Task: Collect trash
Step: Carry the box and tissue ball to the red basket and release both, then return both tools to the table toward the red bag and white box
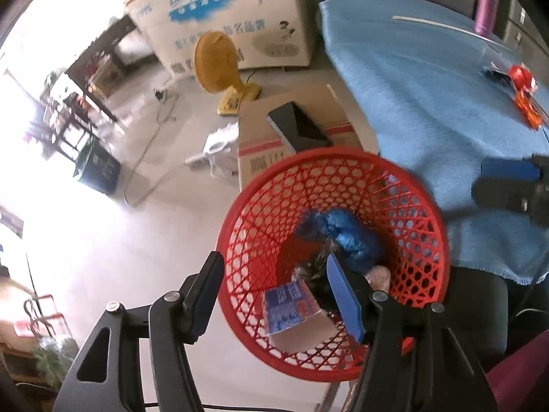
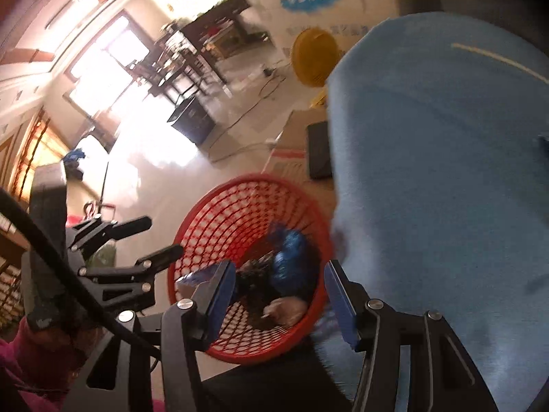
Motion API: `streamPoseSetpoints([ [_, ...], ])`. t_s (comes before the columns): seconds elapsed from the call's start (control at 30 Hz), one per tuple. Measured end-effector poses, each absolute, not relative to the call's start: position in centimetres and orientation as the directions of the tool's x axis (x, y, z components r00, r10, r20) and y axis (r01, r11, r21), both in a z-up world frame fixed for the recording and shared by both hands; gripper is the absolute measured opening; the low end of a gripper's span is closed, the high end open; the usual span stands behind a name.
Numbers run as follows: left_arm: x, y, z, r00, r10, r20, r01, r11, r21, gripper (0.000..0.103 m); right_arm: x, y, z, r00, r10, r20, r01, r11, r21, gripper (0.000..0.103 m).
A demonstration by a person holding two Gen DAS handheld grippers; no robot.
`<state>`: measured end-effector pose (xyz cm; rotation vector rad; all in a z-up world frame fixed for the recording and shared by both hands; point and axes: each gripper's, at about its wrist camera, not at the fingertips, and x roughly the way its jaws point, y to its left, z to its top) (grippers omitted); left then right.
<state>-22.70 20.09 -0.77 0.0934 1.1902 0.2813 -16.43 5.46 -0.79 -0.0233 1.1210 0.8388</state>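
Trash (image 1: 343, 237) lies piled in the red mesh basket (image 1: 422, 206) at lower centre of both views: a crumpled blue bag, a dark wrapper and a blue-printed carton (image 1: 295, 312) whose long axis tilts toward the lower right, open end nearest. Left gripper (image 1: 274, 292) hangs spread over the near rim, carton between its fingers but untouched; right gripper (image 2: 279, 297) is likewise released and empty, trash below its gap. Motion blur smears the dark wrapper and the pale scrap (image 2: 284, 310) beyond identifying, and the blue cloth (image 2: 446, 171) hides the basket's right edge.
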Motion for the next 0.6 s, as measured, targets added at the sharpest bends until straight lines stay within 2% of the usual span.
streamPoseSetpoints([
  [0.6,-18.6,10.5,2.0,0.445,0.215,-0.869,0.046,0.964,0.262,0.064,-13.2,-6.6,3.3,0.411,0.54,-0.734,-0.406,0.829,0.383,0.058],
])
